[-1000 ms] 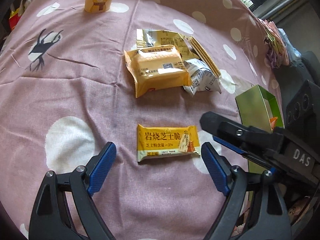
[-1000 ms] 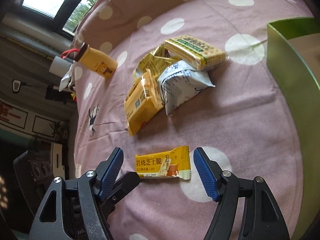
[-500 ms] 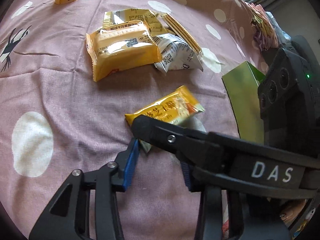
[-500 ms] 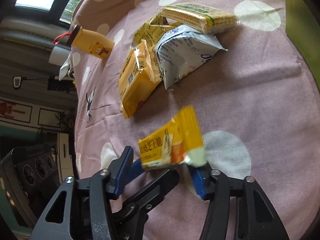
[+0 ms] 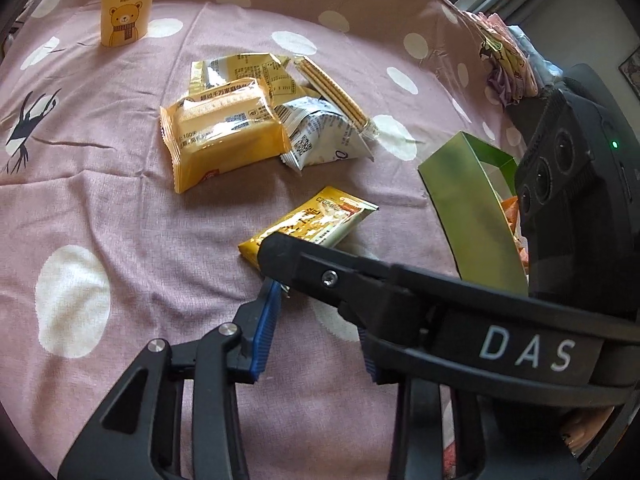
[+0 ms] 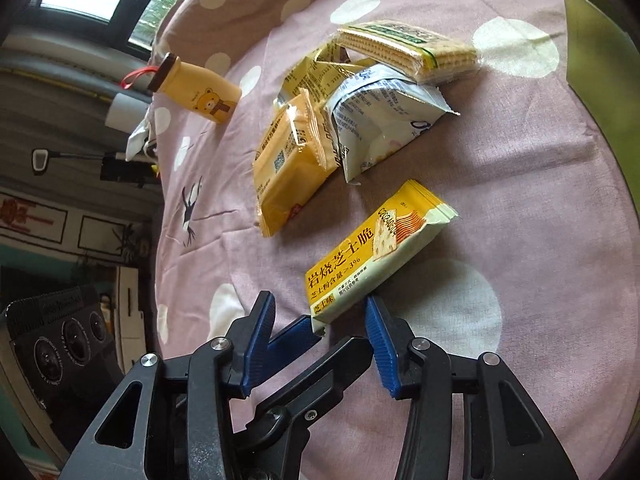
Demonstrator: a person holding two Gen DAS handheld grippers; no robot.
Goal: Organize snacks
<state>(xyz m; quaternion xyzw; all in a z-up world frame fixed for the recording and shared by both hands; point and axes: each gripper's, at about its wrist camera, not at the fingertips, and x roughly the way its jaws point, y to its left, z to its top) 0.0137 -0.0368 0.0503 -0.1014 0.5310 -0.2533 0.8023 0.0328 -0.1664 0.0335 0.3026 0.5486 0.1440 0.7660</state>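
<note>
A small yellow cracker packet (image 5: 316,216) (image 6: 372,256) is tilted up off the pink dotted cloth (image 5: 120,220), far end high. My left gripper (image 5: 310,296) is shut on its near end. In the right wrist view one blue pad (image 6: 292,336) of the left gripper and its black finger pinch the packet's lower corner. My right gripper (image 6: 319,304) straddles that same end and the left gripper's tips. Its right pad (image 6: 376,328) is at the packet's edge, its left pad stands apart. One black right-gripper finger (image 5: 320,268) crosses the left wrist view and hides the left gripper's right pad.
A pile lies further back: an orange-yellow packet (image 5: 224,140) (image 6: 288,168), a silver-white packet (image 5: 320,136) (image 6: 380,120) and a wafer pack (image 5: 332,88) (image 6: 408,48). A green open box (image 5: 468,216) (image 6: 592,40) stands at the right. A yellow bear bottle (image 5: 126,4) (image 6: 200,96) is at the far left.
The packet lay flat between wide-open jaws of both grippers. Both sets of jaws have closed in, the left onto its near end, and the packet has tipped up off the cloth.
</note>
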